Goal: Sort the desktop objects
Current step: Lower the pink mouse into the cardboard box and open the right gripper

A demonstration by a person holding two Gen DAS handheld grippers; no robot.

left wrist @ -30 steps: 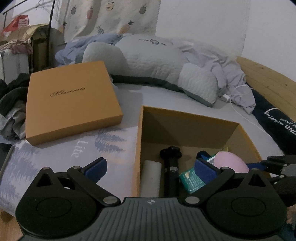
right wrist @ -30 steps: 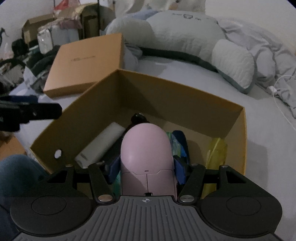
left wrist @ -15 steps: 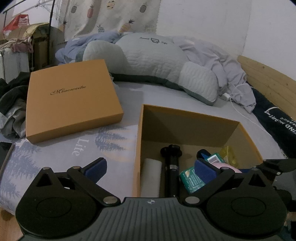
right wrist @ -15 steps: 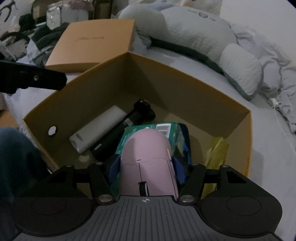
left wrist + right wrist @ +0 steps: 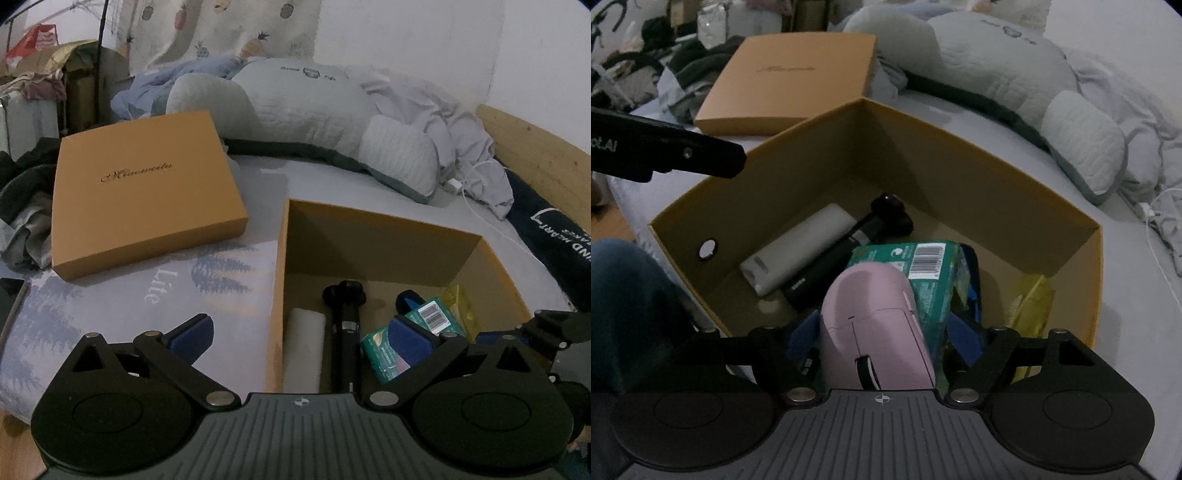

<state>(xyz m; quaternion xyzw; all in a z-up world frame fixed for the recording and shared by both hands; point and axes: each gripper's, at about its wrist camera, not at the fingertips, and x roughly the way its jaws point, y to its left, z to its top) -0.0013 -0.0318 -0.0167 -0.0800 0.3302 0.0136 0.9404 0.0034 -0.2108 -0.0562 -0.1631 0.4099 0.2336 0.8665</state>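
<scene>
Right wrist view has the pink mouse (image 5: 875, 328) sitting between the blue pads (image 5: 964, 338) of the right gripper (image 5: 882, 332), but there's a visible gap on the right side, so I'd say the jaws have let go, or nearly, and aren't clamping it. The mouse is down inside the open orange box (image 5: 997, 177), resting on top of the green packet (image 5: 923, 269), with the white cylinder (image 5: 798, 247) and the black tool (image 5: 849, 243) lying to its left and a yellow bag (image 5: 1030, 299) off to the right by the box wall.

From the left wrist view, the left gripper (image 5: 299, 336) is spread wide and carrying nothing, hovering over the near left corner of the box. The orange lid (image 5: 144, 192) sits on the bed to the far left, well apart from the box.

My worry: the mouse is perched on a soft, lumpy packet, not on the box floor. If the right gripper backs out at an angle, a pad could drag the mouse and tip it sideways against the black tool. The near wall is also close, so a sloppy pull-out could bump the whole box across the bed sheet (image 5: 258, 184).
</scene>
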